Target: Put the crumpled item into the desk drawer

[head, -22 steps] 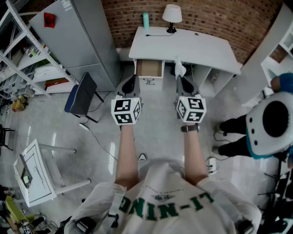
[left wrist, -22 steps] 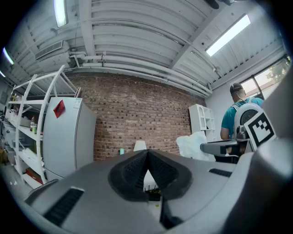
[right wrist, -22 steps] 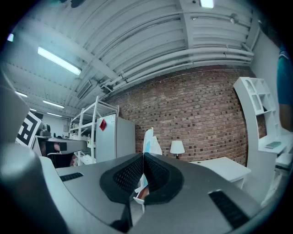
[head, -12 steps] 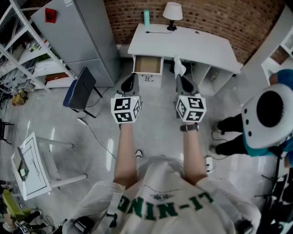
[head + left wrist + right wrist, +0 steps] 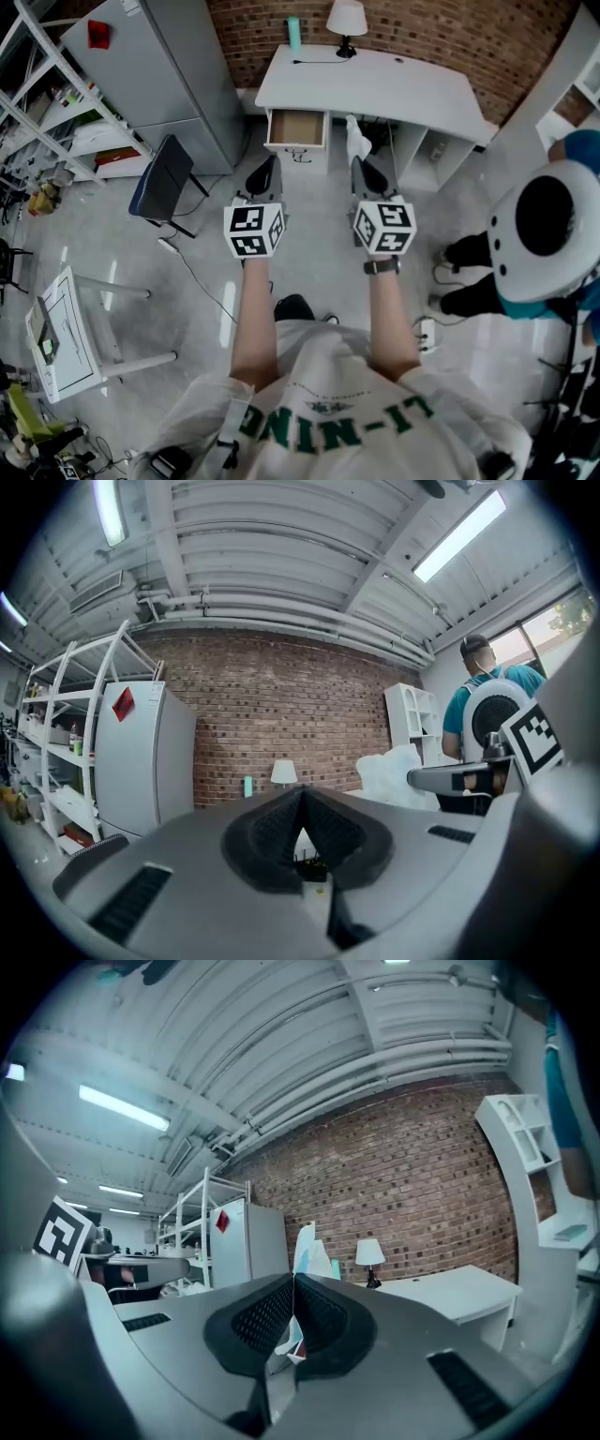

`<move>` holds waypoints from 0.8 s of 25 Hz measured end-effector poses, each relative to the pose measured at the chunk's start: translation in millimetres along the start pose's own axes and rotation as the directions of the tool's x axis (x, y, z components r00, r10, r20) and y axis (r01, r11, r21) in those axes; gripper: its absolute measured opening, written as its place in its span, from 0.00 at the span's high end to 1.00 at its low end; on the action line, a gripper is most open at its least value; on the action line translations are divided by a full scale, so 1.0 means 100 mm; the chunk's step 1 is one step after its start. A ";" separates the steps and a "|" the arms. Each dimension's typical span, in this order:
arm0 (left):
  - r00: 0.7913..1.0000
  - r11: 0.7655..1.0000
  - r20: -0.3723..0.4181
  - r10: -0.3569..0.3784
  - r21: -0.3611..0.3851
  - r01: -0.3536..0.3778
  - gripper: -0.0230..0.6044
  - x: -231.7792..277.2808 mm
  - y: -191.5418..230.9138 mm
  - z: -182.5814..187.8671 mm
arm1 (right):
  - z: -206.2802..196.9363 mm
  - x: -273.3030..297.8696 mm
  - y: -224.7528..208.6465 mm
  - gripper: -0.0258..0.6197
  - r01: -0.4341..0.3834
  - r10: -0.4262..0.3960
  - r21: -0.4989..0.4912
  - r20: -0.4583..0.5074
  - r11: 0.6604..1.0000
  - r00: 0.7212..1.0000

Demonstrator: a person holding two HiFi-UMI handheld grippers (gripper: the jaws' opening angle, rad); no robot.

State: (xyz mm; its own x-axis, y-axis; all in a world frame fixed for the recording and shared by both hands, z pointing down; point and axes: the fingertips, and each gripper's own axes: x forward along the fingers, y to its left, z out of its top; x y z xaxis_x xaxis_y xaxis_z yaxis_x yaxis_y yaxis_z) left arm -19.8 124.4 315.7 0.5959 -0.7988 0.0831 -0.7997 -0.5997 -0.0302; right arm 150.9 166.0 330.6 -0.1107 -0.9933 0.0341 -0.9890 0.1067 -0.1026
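Observation:
A white desk (image 5: 394,94) stands against the brick wall, and its drawer (image 5: 295,128) is pulled open with a bare wooden inside. My right gripper (image 5: 357,163) is shut on a crumpled white item (image 5: 354,141), held in the air short of the desk. In the right gripper view the crumpled item (image 5: 309,1246) sticks up above the closed jaws of my right gripper (image 5: 293,1288). My left gripper (image 5: 266,163) hangs level beside it, below the drawer. Seen in the left gripper view, my left gripper (image 5: 300,803) has its pads together with nothing between them. That view also shows the crumpled item (image 5: 394,772) at right.
A lamp (image 5: 347,19) and a green bottle (image 5: 293,30) stand on the desk's back edge. A grey cabinet (image 5: 159,75) and a black chair (image 5: 164,187) are at left. A second person (image 5: 539,239) stands at right. A small white table (image 5: 66,342) is near left.
The view has moved toward the desk, which now sits higher in the frame. Both grippers stay side by side, the right one still holding the crumpled item.

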 end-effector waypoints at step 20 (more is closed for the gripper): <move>0.998 0.998 -0.010 -0.055 -0.037 0.055 0.97 1.57 1.02 -0.05 | -0.27 1.77 -0.31 0.96 0.033 -0.026 0.088 -0.083 0.996 0.996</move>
State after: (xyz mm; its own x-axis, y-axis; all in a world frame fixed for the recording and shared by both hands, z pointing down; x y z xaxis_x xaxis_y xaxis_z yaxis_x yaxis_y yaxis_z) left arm -8.5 -62.2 330.4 0.6385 -0.7638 0.0944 -0.7679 -0.6405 0.0112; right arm 159.8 -12.2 366.3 -0.0926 -0.9886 0.1187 -0.9797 0.0692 -0.1883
